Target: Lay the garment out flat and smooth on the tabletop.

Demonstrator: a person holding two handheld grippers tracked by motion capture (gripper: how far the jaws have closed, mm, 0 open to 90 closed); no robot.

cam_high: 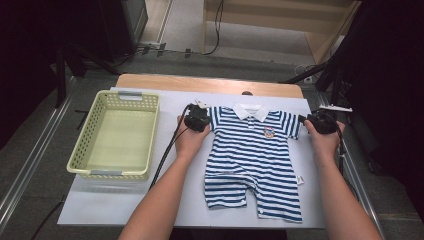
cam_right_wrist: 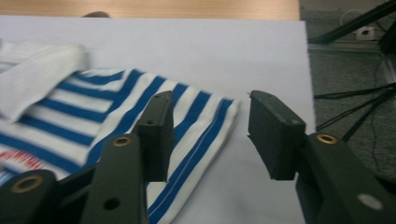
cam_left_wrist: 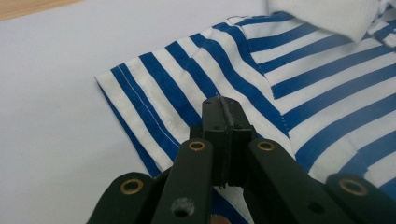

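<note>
Romper [cam_high: 252, 160], blue/white stripes, lies flat face-up in the middle of the white sheet [cam_high: 100, 200], collar at the far side and legs near the person. It's spread out w/ both short sleeves stretched to the sides, probably so it can be folded next.

Left gripper [cam_high: 196, 120] sits at the left sleeve [cam_left_wrist: 154, 93], jaws fully closed. In the left gripper view they're pressed together over the sleeve, but whether any cloth is pinched between the tips is hard to tell; looks more like closed on nothing, resting on top.

Right gripper [cam_high: 320, 121] is at the right sleeve [cam_right_wrist: 187, 121], jaws about half open, one tip over the stripes, the other past the cuff over bare sheet. Nothing gripped, so the sleeve lies loose.

Yellow basket [cam_high: 85, 145] stands empty to the left, apart from the romper; likely where the garment ends up.
</note>
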